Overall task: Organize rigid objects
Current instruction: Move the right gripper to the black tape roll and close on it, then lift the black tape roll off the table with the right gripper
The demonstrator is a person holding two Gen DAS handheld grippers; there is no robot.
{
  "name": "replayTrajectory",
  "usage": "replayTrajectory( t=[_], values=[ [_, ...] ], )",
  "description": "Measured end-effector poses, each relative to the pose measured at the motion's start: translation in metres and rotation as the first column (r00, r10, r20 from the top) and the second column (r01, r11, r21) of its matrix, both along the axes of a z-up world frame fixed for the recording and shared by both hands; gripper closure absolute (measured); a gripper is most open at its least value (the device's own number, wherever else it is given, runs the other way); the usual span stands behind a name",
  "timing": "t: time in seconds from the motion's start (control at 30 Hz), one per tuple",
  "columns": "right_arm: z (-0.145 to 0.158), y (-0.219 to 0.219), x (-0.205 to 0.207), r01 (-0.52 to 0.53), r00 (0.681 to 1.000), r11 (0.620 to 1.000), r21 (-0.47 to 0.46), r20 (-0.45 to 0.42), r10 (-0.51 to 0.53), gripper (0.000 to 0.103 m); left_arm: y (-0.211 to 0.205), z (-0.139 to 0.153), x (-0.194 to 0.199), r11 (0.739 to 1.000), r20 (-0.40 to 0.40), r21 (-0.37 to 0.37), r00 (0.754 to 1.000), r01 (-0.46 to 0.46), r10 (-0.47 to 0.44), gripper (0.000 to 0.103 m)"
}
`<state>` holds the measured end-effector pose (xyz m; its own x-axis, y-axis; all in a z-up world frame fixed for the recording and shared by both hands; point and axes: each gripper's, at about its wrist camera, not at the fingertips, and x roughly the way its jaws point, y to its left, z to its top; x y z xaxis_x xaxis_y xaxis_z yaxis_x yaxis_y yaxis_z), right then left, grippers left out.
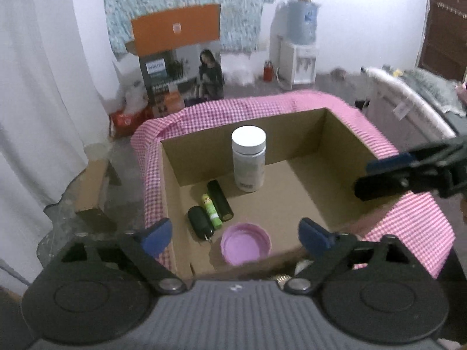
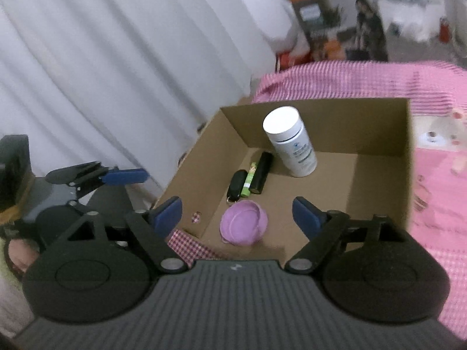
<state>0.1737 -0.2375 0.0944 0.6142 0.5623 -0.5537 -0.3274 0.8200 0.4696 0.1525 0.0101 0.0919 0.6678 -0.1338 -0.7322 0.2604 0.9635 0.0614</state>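
Observation:
An open cardboard box (image 1: pixel 344 151) (image 2: pixel 376 134) sits on a pink checked cloth (image 1: pixel 233 108). Inside stand a white bottle (image 1: pixel 249 157) (image 2: pixel 290 143), and lie a black tube (image 1: pixel 220 199) (image 2: pixel 261 172), a green tube (image 1: pixel 211 211) (image 2: pixel 249 180), a black key fob (image 1: pixel 200 221) (image 2: pixel 237 185) and a purple lid (image 1: pixel 245 243) (image 2: pixel 243 226). My left gripper (image 1: pixel 235 234) is open and empty above the box's near edge. My right gripper (image 2: pixel 238 215) is open and empty over the box; it also shows in the left wrist view (image 1: pixel 379 175).
White curtain (image 2: pixel 102 73) hangs left of the box. Printed boxes (image 1: pixel 181 70) and a water dispenser (image 1: pixel 297 55) stand behind on the floor. A bed with a plush toy (image 2: pixel 437 137) lies to the right. The left gripper shows in the right wrist view (image 2: pixel 116 176).

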Motion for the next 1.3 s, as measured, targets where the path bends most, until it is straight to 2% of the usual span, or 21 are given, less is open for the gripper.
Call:
replayTrajectory(
  t=[0.1, 0.23, 0.43, 0.53, 0.6, 0.73, 0.77, 0.87, 1.0, 1.07, 1.3],
  values=[
    [-0.013, -0.002, -0.037, 0.003, 1.0, 1.0, 0.018, 0.012, -0.003, 0.014, 0.0, -0.011, -0.024, 1.0, -0.007, -0.026, 1.0, 0.002, -0.003, 0.005],
    [-0.041, 0.007, -0.065, 0.017, 1.0, 1.0, 0.008, -0.026, -0.017, 0.014, -0.008, -0.042, -0.047, 1.0, -0.056, -0.027, 0.998, 0.011, -0.013, 0.005],
    [-0.092, 0.034, -0.074, 0.016, 0.993, 0.999, -0.033, -0.114, -0.019, 0.014, -0.024, -0.089, -0.064, 0.999, -0.142, -0.013, 0.989, 0.051, -0.053, 0.006],
    [-0.112, 0.043, -0.071, 0.006, 0.987, 0.999, -0.037, -0.161, -0.012, 0.016, -0.037, -0.111, -0.067, 0.996, -0.161, 0.032, 0.983, 0.088, -0.082, 0.009],
    [-0.123, 0.049, -0.066, -0.002, 0.982, 0.999, -0.043, -0.188, -0.007, 0.021, -0.043, -0.124, -0.07, 0.993, -0.169, 0.066, 0.982, 0.1, -0.088, 0.013],
    [-0.137, 0.062, -0.056, -0.024, 0.975, 0.997, -0.067, -0.222, 0.009, 0.042, -0.046, -0.137, -0.067, 0.991, -0.174, 0.085, 0.981, 0.101, -0.085, 0.016],
    [-0.14, 0.064, -0.053, -0.03, 0.973, 0.997, -0.069, -0.231, 0.014, 0.048, -0.045, -0.139, -0.066, 0.992, -0.178, 0.073, 0.98, 0.1, -0.086, 0.016],
    [-0.146, 0.069, -0.048, -0.046, 0.969, 0.996, -0.077, -0.247, 0.026, 0.056, -0.042, -0.139, -0.062, 0.996, -0.188, 0.021, 0.978, 0.091, -0.086, 0.021],
    [-0.152, 0.076, -0.043, -0.058, 0.968, 0.994, -0.089, -0.249, 0.034, 0.067, -0.046, -0.137, -0.061, 0.994, -0.208, -0.033, 0.972, 0.1, -0.105, 0.037],
    [-0.153, 0.077, -0.043, -0.058, 0.967, 0.995, -0.087, -0.252, 0.034, 0.075, -0.05, -0.136, -0.062, 0.994, -0.207, -0.03, 0.973, 0.103, -0.107, 0.037],
    [-0.153, 0.06, -0.051, -0.025, 0.967, 0.995, -0.1, -0.255, -0.002, 0.078, -0.069, -0.136, -0.066, 0.987, -0.19, -0.039, 0.969, 0.153, -0.158, 0.038]
  ],
)
